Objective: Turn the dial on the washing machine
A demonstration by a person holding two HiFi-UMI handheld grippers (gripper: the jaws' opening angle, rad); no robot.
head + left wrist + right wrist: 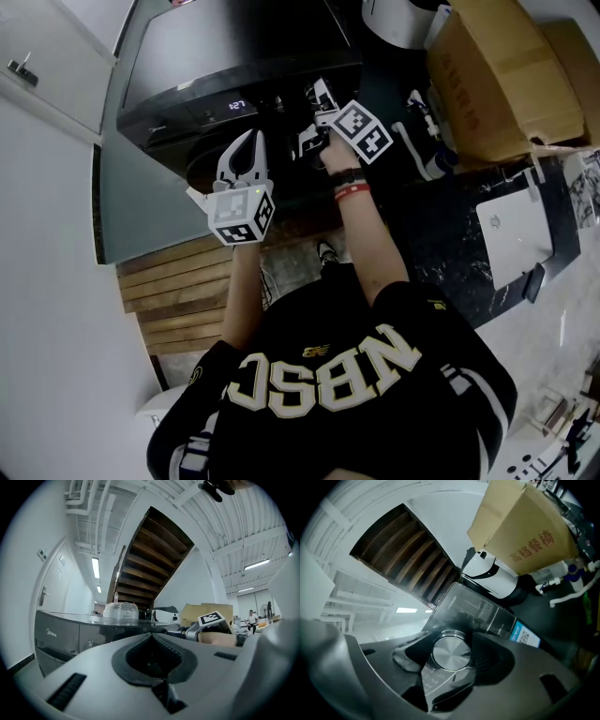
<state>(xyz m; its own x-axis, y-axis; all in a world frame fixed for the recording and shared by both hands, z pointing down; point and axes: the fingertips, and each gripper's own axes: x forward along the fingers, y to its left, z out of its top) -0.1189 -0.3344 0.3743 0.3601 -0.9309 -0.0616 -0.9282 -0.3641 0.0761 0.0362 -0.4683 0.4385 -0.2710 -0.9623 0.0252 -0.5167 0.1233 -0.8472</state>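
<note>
The black washing machine [234,56] fills the top of the head view, its lit display [236,106] on the front panel. My right gripper [317,96] reaches to the panel right of the display and hides the dial there. In the right gripper view the round silver dial [451,652] sits between the two jaws of my right gripper [449,663], which is shut on it. My left gripper [251,141] hovers lower left of the display, apart from the panel, shut and empty. In its own view, my left gripper [152,656] points along the machine's front [61,634].
Cardboard boxes [506,75] and a white appliance [394,19] stand right of the machine. Bottles [431,159] and a white flat device [514,230] lie on the dark floor at right. Wooden slats [178,291] lie below left. Wrapped bottles [120,610] rest on the machine's top.
</note>
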